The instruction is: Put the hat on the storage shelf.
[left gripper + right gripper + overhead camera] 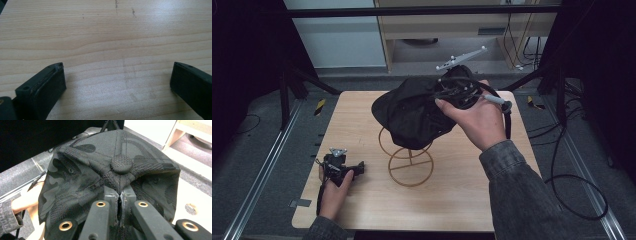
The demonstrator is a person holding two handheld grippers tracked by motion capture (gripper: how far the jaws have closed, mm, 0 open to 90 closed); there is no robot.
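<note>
Wooden table (pixel 462 200) w/ light grain takes up most of the high view, dark floor and metal rails around it, pale cabinet at the back

Black camo baseball cap (pixel 412 112) is the biggest thing over the table: held up in the air above the centre, draped over the top of a gold wire stand (pixel 408 159) and hiding its upper part. In the right gripper view the cap's crown (pixel 110 170) faces the cam, top button (pixel 121 164) in the middle, fabric bunched into a fold just below it

Wire stand sits upright on the table, round base ring flat on the wood, upper ring partly under the cap

Right gripper (pixel 119 202) in person's right hand (pixel 477 120), grey sleeve, at the cap's right-rear side in the high view; jaws pinched together on a fold of cap fabric near the button, so it's clamped on the cap. Grey three-cornered plate sticks up behind it

Left gripper (pixel 117 82) in left hand (pixel 334 192) near the table's front-left corner, well apart from stand and cap; jaws spread wide, nothing but bare wood between them
</note>
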